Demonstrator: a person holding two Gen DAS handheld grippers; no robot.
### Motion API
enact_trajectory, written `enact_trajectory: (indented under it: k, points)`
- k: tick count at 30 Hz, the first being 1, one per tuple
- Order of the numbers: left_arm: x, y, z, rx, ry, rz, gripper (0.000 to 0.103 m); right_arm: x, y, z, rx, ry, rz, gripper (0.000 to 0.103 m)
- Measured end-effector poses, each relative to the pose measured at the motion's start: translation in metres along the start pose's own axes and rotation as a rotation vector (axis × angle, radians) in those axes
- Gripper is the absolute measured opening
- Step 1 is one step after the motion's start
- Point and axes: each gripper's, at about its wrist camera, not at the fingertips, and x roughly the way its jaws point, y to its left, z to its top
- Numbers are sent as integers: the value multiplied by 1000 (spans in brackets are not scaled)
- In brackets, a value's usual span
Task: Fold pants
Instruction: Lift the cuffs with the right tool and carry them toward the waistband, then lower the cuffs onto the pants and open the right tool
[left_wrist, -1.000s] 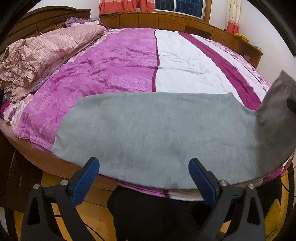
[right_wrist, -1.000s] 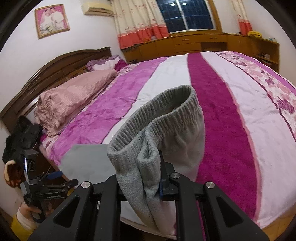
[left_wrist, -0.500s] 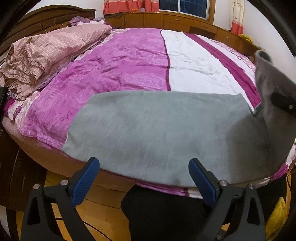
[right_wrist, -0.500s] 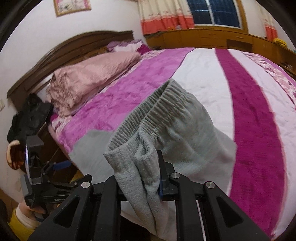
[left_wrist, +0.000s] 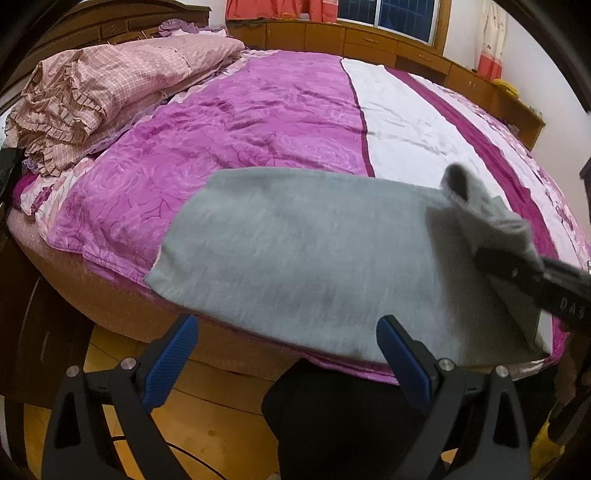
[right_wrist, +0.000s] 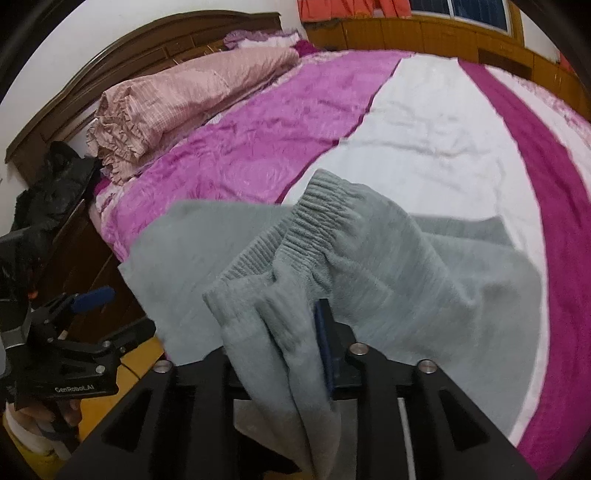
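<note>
Gray pants (left_wrist: 303, 251) lie flat along the bed's (left_wrist: 258, 110) near edge. The right gripper (right_wrist: 295, 339), fingers clamped on the ribbed waistband (right_wrist: 314, 221), has carried it from high at 3 o'clock over the legs within the last second; the fold is underway. The left gripper (left_wrist: 288, 354) hovers at 6 o'clock, fingers wide, empty.
</note>
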Motion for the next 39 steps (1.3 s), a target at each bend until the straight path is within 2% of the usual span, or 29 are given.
enact_trajectory:
  k: [2, 3, 7, 12, 16, 21, 26, 30, 32, 35, 39]
  points:
    - [-1, 0, 1, -4, -2, -12, 99, -2, -1, -4, 4, 0, 34, 30]
    - [-2, -1, 1, -4, -3, -17, 99, -4, 0, -6, 4, 1, 42, 31]
    - [-6, -11, 3, 11, -6, -41, 99, -15, 3, -19, -8, 15, 76, 33]
    - [-13, -26, 9, 1, -9, -132, 99, -35, 1, -34, -28, 19, 90, 33]
    - [-18, -46, 17, 8, -13, -221, 99, -52, -9, -42, -44, 1, 40, 33]
    - [-8, -76, 25, 35, 6, -244, 99, -61, -37, -48, -3, 3, -68, 33]
    - [6, -92, 29, 13, 15, -253, 99, -68, -57, -33, 4, -6, -91, 33]
    - [27, -97, 30, -33, 88, -243, 88, -64, -64, -12, -26, -5, -116, 33]
    - [36, -96, 29, -60, 117, -240, 86, -60, -65, -4, -42, -7, -119, 33]
    - [39, -96, 30, -66, 108, -233, 85, -51, -67, 7, -42, -9, -107, 33]
    - [40, -99, 30, -55, 96, -218, 74, -35, -65, 26, -78, 4, -70, 34]
